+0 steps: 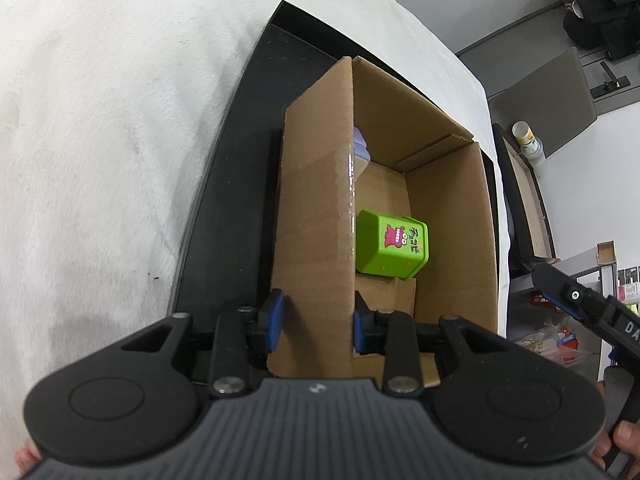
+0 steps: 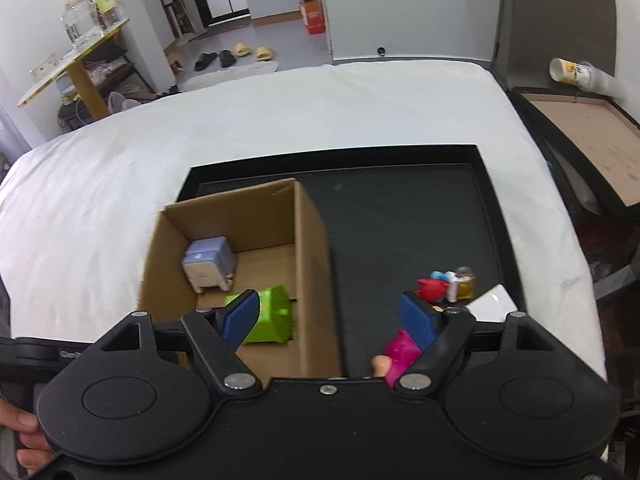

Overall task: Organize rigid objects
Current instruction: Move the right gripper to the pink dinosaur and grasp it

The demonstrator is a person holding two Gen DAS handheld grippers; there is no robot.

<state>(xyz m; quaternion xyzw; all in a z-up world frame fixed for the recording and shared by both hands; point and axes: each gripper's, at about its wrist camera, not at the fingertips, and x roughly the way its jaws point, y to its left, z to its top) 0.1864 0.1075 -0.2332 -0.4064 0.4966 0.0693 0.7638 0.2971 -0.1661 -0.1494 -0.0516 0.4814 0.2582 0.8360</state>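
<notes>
A cardboard box (image 1: 452, 216) stands in a black tray (image 2: 404, 216) on a white cover. Inside it lie a green toy block (image 1: 390, 246) and a pale blue and white toy (image 2: 210, 262). The box (image 2: 316, 264) and the green block (image 2: 272, 314) also show in the right wrist view. My left gripper (image 1: 318, 322) straddles the box's near wall, one blue pad on each side; whether the pads press on it does not show. My right gripper (image 2: 332, 320) is open and empty above the box's right wall. On the tray lie a pink toy (image 2: 400, 354), a red figure (image 2: 430, 288) and a small bottle (image 2: 464, 282).
A white flat item (image 2: 494, 304) lies at the tray's right edge. A dark side table (image 2: 584, 136) with a paper cup (image 2: 570, 72) stands to the right of the bed. The room's floor lies beyond the bed.
</notes>
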